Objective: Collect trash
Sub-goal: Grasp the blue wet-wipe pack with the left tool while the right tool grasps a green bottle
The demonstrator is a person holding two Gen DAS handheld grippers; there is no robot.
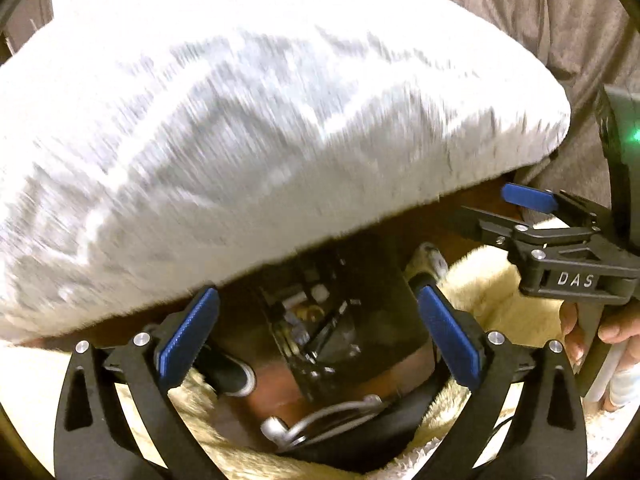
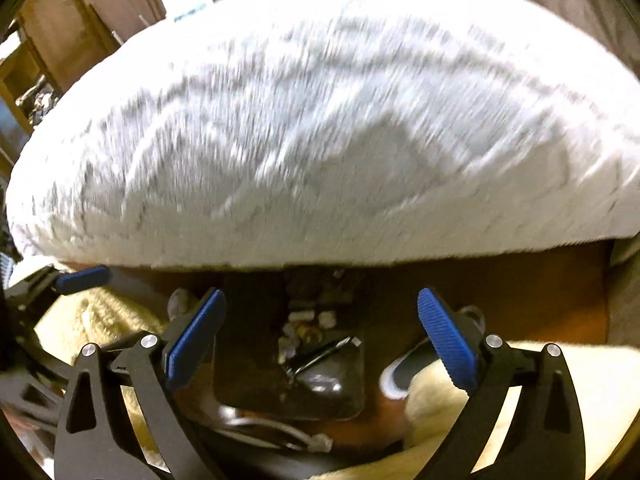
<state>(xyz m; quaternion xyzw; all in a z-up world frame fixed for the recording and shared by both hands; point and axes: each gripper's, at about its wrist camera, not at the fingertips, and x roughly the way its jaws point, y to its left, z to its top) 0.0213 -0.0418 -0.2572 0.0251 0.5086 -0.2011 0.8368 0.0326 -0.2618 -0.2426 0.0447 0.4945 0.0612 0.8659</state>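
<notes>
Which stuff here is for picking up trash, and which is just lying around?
For the job:
- black trash bin with scraps inside
- left gripper, open
- right gripper, open

Just lying about:
- white fluffy cushion
- cream fuzzy rug
- white cable
- shoe

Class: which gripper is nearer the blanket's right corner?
Right. The right gripper sits just below the blanket corner; the left gripper is farther left, facing the bin.

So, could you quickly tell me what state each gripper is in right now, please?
Left gripper: open, holding nothing.
Right gripper: open, holding nothing.
</notes>
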